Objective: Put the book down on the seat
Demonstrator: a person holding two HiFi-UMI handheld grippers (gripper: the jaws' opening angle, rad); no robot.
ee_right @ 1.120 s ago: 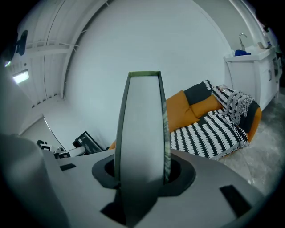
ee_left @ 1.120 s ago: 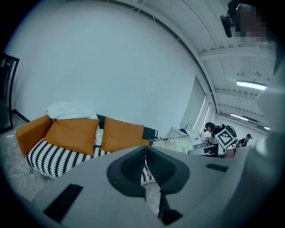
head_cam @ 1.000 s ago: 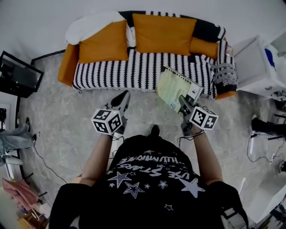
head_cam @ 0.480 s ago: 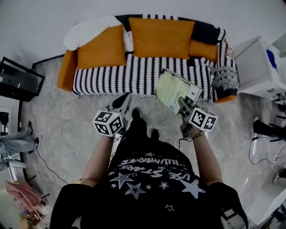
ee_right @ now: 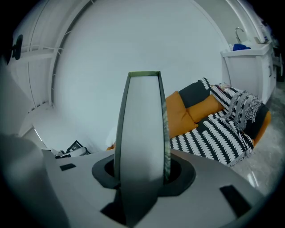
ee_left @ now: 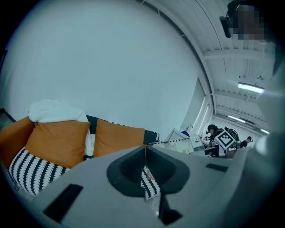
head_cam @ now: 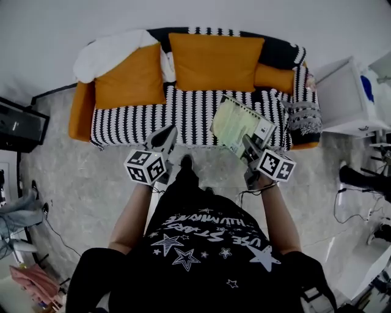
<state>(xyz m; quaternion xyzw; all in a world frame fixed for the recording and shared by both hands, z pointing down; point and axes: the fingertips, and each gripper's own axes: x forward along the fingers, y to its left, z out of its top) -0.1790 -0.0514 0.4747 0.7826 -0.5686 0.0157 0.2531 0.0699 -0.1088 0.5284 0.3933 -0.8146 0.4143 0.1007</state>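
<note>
Head view: the right gripper [head_cam: 249,145] is clamped on the near edge of the book [head_cam: 237,124], held tilted in the air over the near right part of the sofa [head_cam: 153,113] seat. The left gripper [head_cam: 165,139], jaws together and empty, hovers by the seat's near edge. A folded throw [head_cam: 303,116] fills the seat's right end, orange cushions [head_cam: 215,54] line the back, and a white cabinet [head_cam: 343,98] stands further right.

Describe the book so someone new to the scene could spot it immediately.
Find the black-and-white striped sofa against the wall. At its right end, the right hand-held gripper grips a thin book. It is the only pale yellow-green flat thing; the cushions are orange.
</note>
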